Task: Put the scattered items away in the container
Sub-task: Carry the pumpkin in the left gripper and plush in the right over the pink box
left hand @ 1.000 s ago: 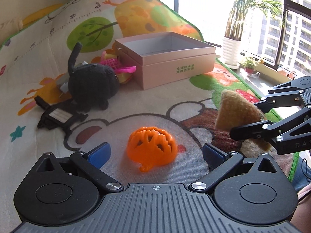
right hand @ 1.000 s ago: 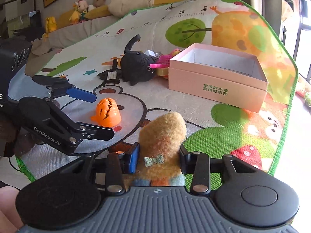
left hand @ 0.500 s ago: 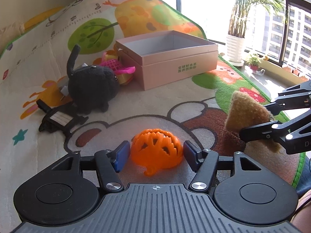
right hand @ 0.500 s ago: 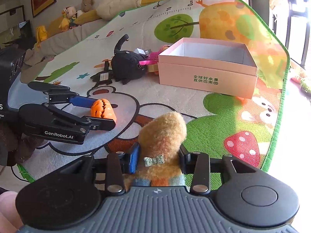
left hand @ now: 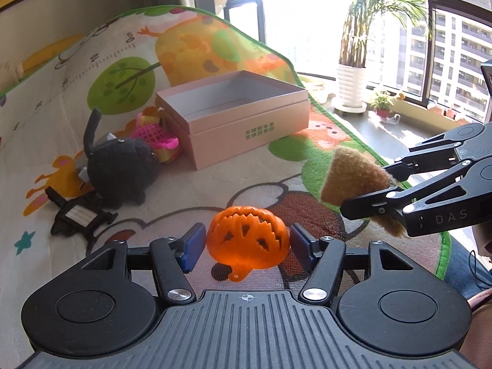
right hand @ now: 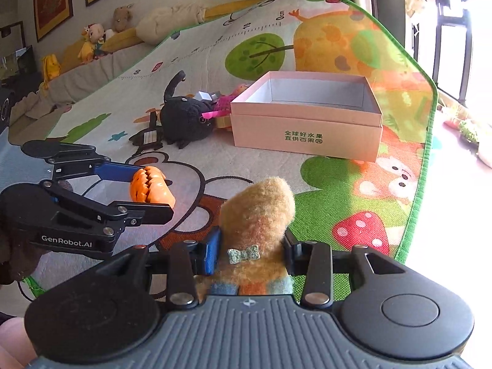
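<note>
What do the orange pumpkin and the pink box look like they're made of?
Pumpkin: apparently translucent moulded plastic, glossy; light glows through its cut-out shell. Box: probably matte cardboard, judging by thin straight walls, crisp folded edges and green print on the side.

On the mat point(left hand: 215, 181), the box point(left hand: 246, 123) sits right of the cat point(left hand: 123, 172); the pumpkin point(left hand: 247, 241) hangs nearer, the plush point(left hand: 353, 178) to its right.
</note>
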Motion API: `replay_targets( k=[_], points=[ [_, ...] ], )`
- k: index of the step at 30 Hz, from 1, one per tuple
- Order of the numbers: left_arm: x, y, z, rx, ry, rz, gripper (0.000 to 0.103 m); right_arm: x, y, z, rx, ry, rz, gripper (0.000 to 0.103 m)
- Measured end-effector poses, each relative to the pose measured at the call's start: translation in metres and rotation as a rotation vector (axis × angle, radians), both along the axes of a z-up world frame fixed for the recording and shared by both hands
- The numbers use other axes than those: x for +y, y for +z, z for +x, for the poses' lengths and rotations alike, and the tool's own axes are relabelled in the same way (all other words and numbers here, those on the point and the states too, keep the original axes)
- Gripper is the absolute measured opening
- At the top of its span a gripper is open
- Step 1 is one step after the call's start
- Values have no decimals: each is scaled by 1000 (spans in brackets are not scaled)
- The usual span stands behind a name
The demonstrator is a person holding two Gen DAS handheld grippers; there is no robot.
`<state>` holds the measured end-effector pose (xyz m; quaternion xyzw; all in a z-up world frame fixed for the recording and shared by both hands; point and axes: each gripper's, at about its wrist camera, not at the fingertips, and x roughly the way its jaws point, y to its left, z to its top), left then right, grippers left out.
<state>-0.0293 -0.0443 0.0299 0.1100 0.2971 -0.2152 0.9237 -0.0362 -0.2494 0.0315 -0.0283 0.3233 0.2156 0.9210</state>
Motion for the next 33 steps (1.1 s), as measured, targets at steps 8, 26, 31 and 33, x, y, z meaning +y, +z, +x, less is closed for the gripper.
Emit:
replay_targets(
  k=[8,26,31,33],
  points=[
    [-15,2,16,34,-19,45,66,-10,-4,2,-5,-47,16,40],
    [-33,33,65,-57,-75,53,66,-21,16,32,-31,-57,65,41],
    [-42,41,102,-128,-85,64,66,-25,25,51,-34,-55,48,41],
    [-46,44,121,-140,-76,50,66,-31,32,66,-29,-63,50,41]
  ],
)
